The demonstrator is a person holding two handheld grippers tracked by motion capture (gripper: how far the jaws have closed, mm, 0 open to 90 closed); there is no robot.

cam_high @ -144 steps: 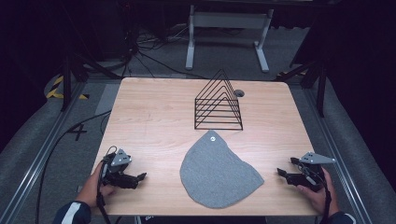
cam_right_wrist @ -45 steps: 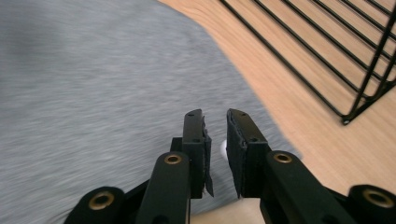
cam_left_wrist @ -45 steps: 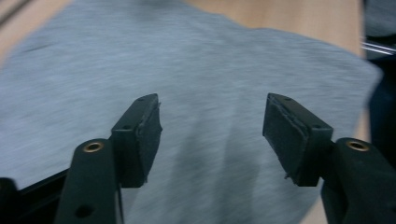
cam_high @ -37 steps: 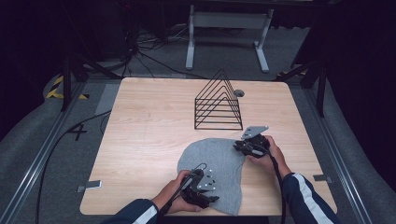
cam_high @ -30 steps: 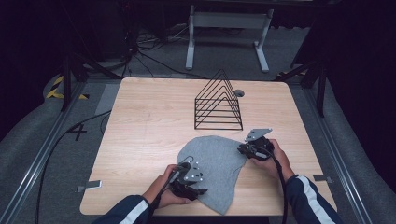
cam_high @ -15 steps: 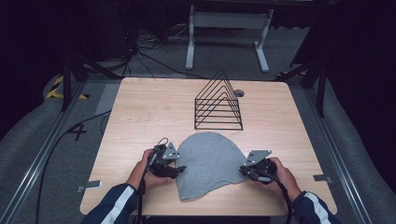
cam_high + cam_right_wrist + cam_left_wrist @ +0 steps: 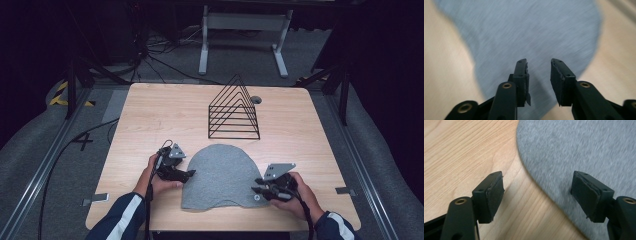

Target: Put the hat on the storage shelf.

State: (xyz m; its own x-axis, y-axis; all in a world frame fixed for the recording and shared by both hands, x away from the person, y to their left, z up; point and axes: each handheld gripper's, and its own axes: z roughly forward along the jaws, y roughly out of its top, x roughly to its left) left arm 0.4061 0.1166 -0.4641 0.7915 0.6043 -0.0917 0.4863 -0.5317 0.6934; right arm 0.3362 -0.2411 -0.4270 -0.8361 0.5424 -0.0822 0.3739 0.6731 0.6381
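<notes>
table [image 7: 150,115]: light wood top, rounded corners, dark floor w/ cables around it.

cloth [image 7: 220,175]: grey, dome-shaped, lying flat on the near half of the table, centre, rounded end toward the far side, straight edge toward the person. small round tag near its near-right corner.

wire rack [image 7: 234,112]: black, triangular frames in a row, standing upright on the table just beyond the cloth, not touching it.

left gripper [image 7: 186,174]: held in the person's left hand [image 7: 155,180], at the cloth's left edge, tips pointing right at it. in the left gripper view [image 7: 537,192] the jaws stand wide apart, nothing between the pads; one pad over bare wood, the other over the cloth, the cloth's curved edge running between them.

right gripper [image 7: 257,186]: in the right hand [image 7: 297,192], at the cloth's near-right corner, tips pointing left. in the right gripper view [image 7: 539,75] jaws set narrow but w/ a clear gap, nothing gripped; cloth lies under and ahead of them, blurred.

sleeves [image 7: 120,220]: dark blue w/ white stripe, coming in from the near edge.
</notes>
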